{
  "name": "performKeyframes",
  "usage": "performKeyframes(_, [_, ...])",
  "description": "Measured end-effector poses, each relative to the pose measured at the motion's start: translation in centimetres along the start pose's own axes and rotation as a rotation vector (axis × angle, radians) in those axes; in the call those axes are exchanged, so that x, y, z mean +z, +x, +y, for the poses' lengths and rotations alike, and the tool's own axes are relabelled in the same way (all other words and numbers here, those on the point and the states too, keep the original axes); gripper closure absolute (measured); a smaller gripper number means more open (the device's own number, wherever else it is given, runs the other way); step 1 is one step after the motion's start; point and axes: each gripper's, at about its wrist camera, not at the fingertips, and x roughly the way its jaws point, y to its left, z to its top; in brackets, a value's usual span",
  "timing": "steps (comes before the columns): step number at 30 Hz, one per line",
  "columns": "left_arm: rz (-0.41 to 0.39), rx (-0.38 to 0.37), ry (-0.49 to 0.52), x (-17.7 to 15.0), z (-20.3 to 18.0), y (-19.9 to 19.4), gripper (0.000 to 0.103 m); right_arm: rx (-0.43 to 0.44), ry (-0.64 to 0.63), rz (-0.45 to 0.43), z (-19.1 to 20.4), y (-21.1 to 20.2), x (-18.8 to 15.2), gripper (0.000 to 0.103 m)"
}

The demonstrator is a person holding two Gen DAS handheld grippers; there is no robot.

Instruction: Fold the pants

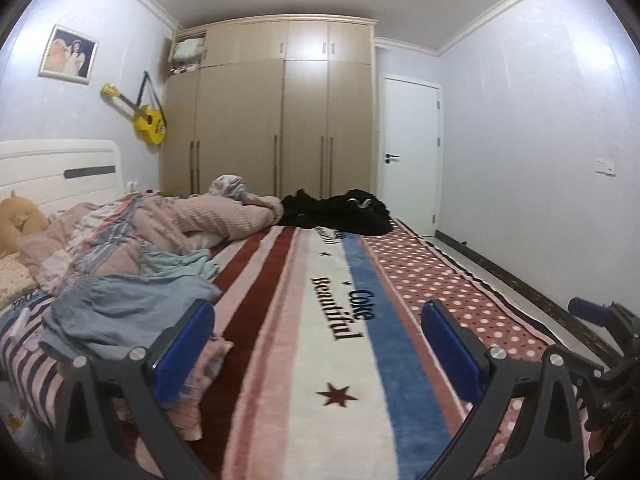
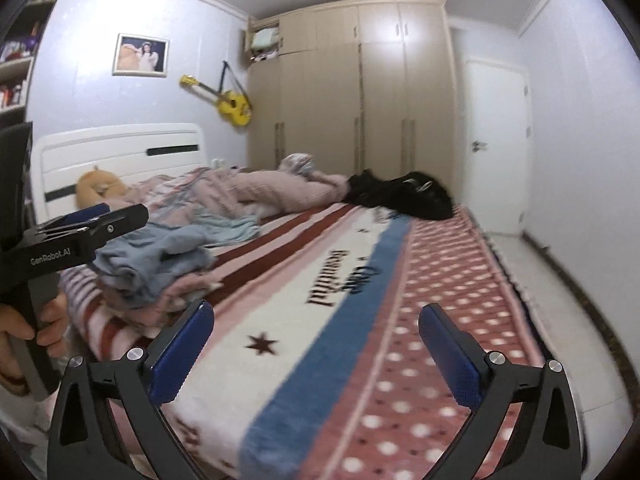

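Both grippers hover low over the near end of the bed, and neither has anything in it. The left gripper has its blue-padded fingers spread wide over the striped plush blanket with the "Coke Beautiful" lettering; the right gripper is spread just the same, a little further toward the polka-dot edge of the bed.

Which garment is the pants I cannot say for certain. My guess is the crumpled grey-blue denim-like garment heaped on the folded pink clothes at the near left side of the bed — it lies just beside the left gripper's left finger, ahead and to the left. From the right wrist view the same bundle sits well off to the left, partly behind the body of the left gripper held in the person's hand. So the left gripper is clearly the nearer one, and the right would have to cross over to help.

The bundle is too bunched to show a long axis; no waistband or leg stands out. There is also a crumpled black garment at the far end of the bed, well apart from both grippers, which could equally be the target.

If the grey-blue heap is it, the next move likely calls for swinging left and dragging it onto the open striped middle.
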Motion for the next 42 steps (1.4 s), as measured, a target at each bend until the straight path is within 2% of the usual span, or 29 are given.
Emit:
performKeyframes(8, [0.01,-0.018,0.016,-0.5,-2.0,0.3,0.001,-0.056,0.021,-0.037,-1.7,-2.1,-0.3,0.001])
performKeyframes(42, [0.023,-0.029,-0.006,-1.3,-2.2,1.2,0.001,-0.059,0.041,-0.035,-1.7,-1.6,0.0,0.001])
